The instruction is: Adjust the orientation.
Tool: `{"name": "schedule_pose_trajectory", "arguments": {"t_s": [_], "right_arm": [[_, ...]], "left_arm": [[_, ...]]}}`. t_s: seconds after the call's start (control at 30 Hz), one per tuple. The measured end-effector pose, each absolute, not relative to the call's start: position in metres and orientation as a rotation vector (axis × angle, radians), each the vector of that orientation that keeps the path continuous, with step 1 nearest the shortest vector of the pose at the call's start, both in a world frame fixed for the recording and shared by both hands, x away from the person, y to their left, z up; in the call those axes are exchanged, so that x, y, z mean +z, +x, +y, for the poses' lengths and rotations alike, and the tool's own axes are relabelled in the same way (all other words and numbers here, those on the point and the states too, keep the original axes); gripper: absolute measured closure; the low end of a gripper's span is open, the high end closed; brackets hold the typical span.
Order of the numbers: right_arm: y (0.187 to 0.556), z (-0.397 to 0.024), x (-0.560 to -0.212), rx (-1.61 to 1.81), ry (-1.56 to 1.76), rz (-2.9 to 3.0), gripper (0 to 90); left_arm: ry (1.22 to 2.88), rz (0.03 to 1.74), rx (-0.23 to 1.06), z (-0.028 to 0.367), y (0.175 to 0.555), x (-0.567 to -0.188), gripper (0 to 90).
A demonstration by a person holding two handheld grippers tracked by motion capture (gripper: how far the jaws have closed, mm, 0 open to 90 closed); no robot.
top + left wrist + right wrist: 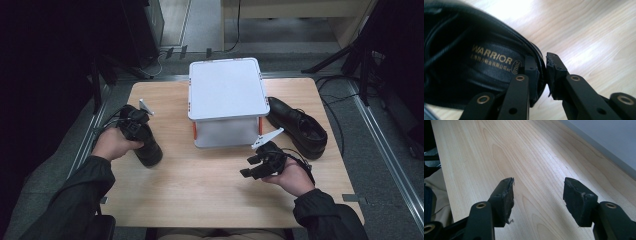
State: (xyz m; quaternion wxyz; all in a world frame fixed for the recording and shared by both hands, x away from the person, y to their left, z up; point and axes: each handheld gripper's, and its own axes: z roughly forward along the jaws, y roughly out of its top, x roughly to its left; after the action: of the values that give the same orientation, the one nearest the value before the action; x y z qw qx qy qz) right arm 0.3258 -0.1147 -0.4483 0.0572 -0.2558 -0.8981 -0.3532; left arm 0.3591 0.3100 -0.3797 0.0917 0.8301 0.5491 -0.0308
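Left gripper (543, 75) fingers apparently clamped on shoe (469, 62) heel rim; right gripper (537, 200) fingers apart over bare table (499, 157).

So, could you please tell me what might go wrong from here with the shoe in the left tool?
1. The left tool pinches only the thin heel rim of the black shoe, so the shoe may swing or slip when lifted.
2. The white rack stands close by on the table; a dangling shoe could knock it.
3. The right tool is open and idle, so nothing supports the shoe's toe.
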Motion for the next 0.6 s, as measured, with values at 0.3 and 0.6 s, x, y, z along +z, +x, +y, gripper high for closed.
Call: {"name": "schedule_pose_trajectory", "arguments": {"t_s": [0.3,0.6], "right_arm": [[0.325,-0.115,-0.448,-1.066,-0.781,-2.726,42.5],[0.325,-0.115,-0.449,-1.059,-0.782,-2.731,42.3]], "left_arm": [[2.437,1.647,-0.098,0.343,0.331,-0.375,80.8],[2.377,1.673,-0.096,0.358,0.316,-0.383,80.4]]}}
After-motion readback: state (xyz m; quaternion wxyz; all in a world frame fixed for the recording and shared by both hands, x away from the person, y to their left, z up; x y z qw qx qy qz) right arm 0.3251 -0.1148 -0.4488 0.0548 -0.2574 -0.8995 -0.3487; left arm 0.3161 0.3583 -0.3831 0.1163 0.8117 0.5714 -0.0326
